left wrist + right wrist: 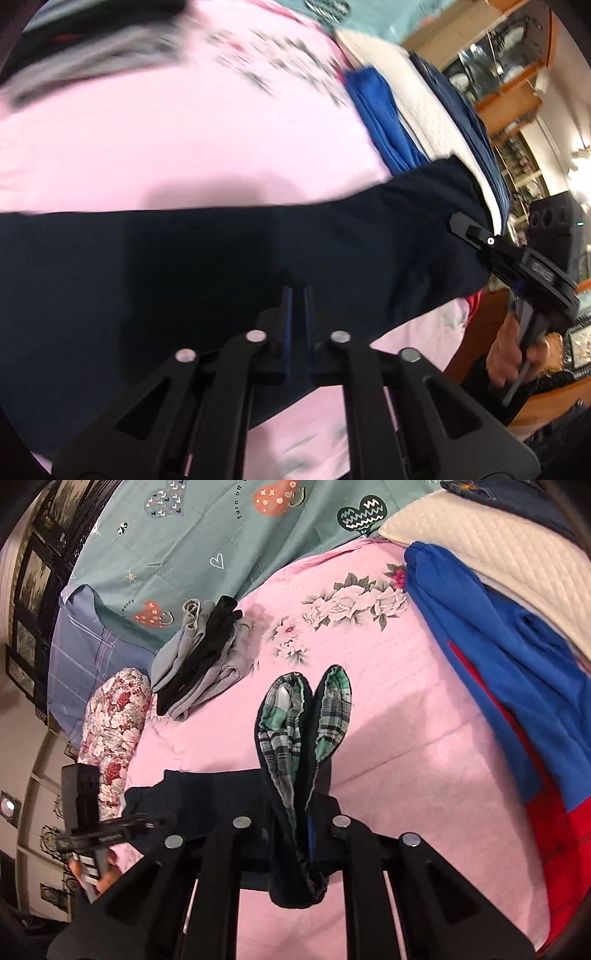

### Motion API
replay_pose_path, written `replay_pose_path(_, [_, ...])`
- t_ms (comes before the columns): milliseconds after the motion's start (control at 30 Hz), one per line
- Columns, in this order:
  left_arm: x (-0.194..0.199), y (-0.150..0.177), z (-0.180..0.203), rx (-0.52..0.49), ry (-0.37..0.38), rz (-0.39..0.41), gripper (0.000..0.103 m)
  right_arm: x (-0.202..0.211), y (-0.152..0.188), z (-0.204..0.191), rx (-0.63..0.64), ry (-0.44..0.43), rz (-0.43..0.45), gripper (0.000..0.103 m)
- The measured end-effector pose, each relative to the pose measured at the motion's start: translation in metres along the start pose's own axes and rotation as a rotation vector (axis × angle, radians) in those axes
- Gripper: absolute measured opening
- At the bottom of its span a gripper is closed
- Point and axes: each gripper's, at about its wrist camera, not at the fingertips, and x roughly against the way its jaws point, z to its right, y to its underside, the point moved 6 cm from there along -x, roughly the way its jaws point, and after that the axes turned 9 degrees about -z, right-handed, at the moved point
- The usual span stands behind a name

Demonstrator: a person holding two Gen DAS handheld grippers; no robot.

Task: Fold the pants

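Both tongs clamped on the pants, one at each end, so the fabric hangs stretched between them just over the pink bedsheet, flat enough to fold, I'd say. Right tongs grip the bunched end where the plaid lining shows, two openings poking forward. Left tongs are nearly closed, pinching dark cloth at the other end. Long axis runs tong to tong, side to side across the bed. Folded grey and black clothes sit further back, blue garment along the right edge. Left view is motion-blurred, so details there are soft.
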Motion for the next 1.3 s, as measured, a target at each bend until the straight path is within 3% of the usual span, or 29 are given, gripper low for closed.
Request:
replay_pose_path(200, [-0.049, -0.007, 0.017, -0.012, -0.032, -0.052, 0.003, 0.002, 0.001, -0.001, -0.025, -0.034, 0.013, 0.012])
replay_pose_path(267, [-0.045, -0.003, 0.019, -0.035, -0.042, -0.049, 0.003, 0.003, 0.002, -0.004, -0.018, -0.036, 0.015, 0.012])
replay_pose_path(333, [-0.033, 0.0, 0.013, -0.016, -0.005, -0.037, 0.003, 0.002, 0.001, -0.005, -0.015, -0.033, 0.012, 0.012])
replay_pose_path(400, [-0.005, 0.003, 0.001, 0.0, -0.009, 0.031, 0.003, -0.002, -0.002, -0.006, -0.016, -0.029, 0.009, 0.012])
replay_pose_path(533, [0.063, 0.012, -0.06, 0.12, -0.072, 0.159, 0.003, -0.005, -0.008, -0.012, -0.015, -0.025, 0.003, 0.012])
replay_pose_path(633, [0.115, 0.034, -0.131, 0.237, -0.195, 0.238, 0.004, 0.0, -0.011, -0.018, -0.01, -0.027, 0.015, 0.012])
replay_pose_path(833, [0.149, 0.084, -0.227, 0.416, -0.271, 0.246, 0.004, -0.001, -0.015, -0.025, -0.001, -0.004, 0.023, 0.012])
replay_pose_path(933, [0.148, 0.097, -0.255, 0.465, -0.257, 0.22, 0.004, -0.006, -0.015, -0.029, 0.003, 0.008, 0.011, 0.012])
replay_pose_path(1067, [0.148, 0.1, -0.265, 0.465, -0.19, 0.251, 0.004, -0.011, -0.016, -0.043, 0.034, 0.02, -0.005, 0.012])
replay_pose_path(1233, [0.146, 0.102, -0.263, 0.432, -0.181, 0.275, 0.004, -0.035, -0.018, -0.086, 0.138, 0.034, -0.061, 0.012])
replay_pose_path(1300, [0.146, 0.102, -0.265, 0.431, -0.154, 0.286, 0.004, -0.063, -0.015, -0.111, 0.198, 0.05, -0.115, 0.012])
